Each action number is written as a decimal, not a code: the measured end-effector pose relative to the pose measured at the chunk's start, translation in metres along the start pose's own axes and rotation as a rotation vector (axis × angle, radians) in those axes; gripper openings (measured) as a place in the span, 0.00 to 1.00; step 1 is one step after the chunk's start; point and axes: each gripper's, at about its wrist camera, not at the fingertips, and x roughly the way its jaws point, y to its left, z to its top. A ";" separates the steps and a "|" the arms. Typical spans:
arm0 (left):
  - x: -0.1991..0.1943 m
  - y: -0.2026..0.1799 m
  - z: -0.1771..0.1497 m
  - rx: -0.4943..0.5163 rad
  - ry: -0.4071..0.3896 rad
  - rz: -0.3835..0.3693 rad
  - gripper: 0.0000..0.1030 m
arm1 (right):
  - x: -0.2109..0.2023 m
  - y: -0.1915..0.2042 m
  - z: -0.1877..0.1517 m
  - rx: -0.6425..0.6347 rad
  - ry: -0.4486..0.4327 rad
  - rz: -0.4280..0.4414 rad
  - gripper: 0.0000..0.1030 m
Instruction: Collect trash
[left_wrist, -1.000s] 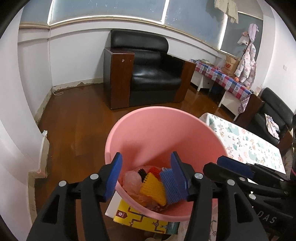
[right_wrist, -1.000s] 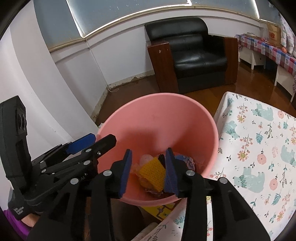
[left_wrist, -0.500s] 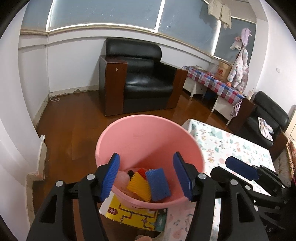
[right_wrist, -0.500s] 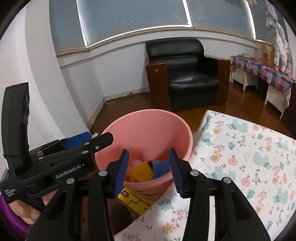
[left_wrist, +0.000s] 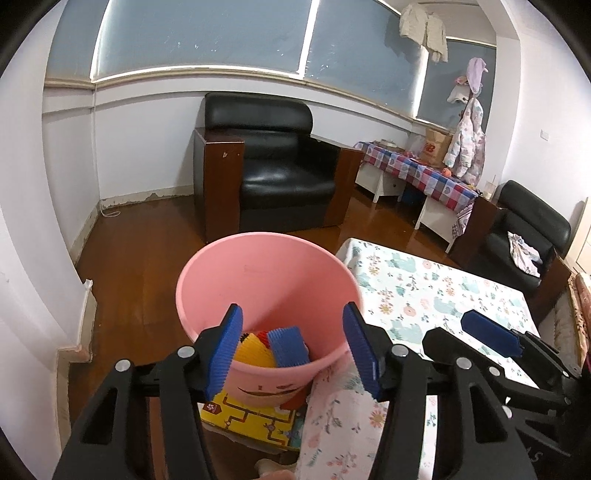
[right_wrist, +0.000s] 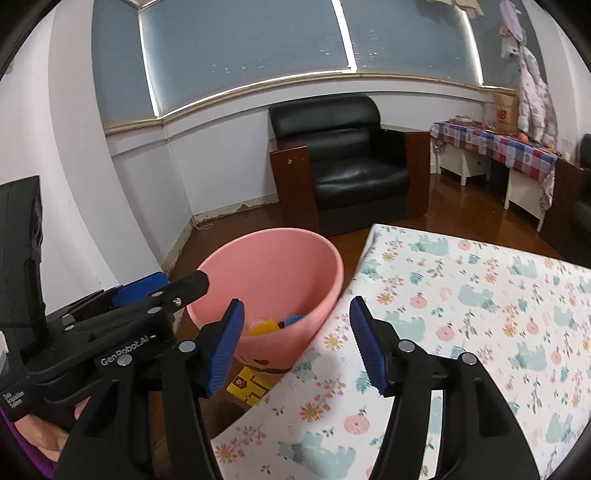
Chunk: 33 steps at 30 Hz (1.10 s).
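- The left gripper (left_wrist: 293, 349) had its two blue jaws spread wide apart, and nothing was between them.
- The right gripper (right_wrist: 295, 341) was also wide open and held nothing.
- In the left wrist view, the pink bucket (left_wrist: 258, 280) sat just past the left jaws, at 12 o'clock.
- Down in the bucket lay the trash: a yellow ridged piece (left_wrist: 253, 352) touching a blue ridged piece (left_wrist: 288, 345), with a bit of red behind them.
- The bucket stood on a yellow box (left_wrist: 255, 421), just beside the edge of the flowery tablecloth (left_wrist: 424, 295).
- In the right wrist view, the bucket was at 11 o'clock from the right jaws, and the tablecloth spread out at 3 o'clock.
- Far back, at 12 o'clock, stood a black armchair (left_wrist: 273, 173) on the brown wood floor (left_wrist: 140, 251).
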 end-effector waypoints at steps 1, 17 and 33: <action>-0.002 -0.002 -0.002 0.003 -0.002 0.001 0.51 | -0.003 -0.003 -0.002 0.008 -0.002 -0.004 0.58; -0.017 -0.021 -0.017 0.043 0.003 -0.019 0.41 | -0.027 -0.015 -0.011 0.039 -0.041 -0.048 0.59; -0.015 -0.021 -0.018 0.046 0.009 -0.023 0.41 | -0.023 -0.018 -0.010 0.049 -0.029 -0.055 0.59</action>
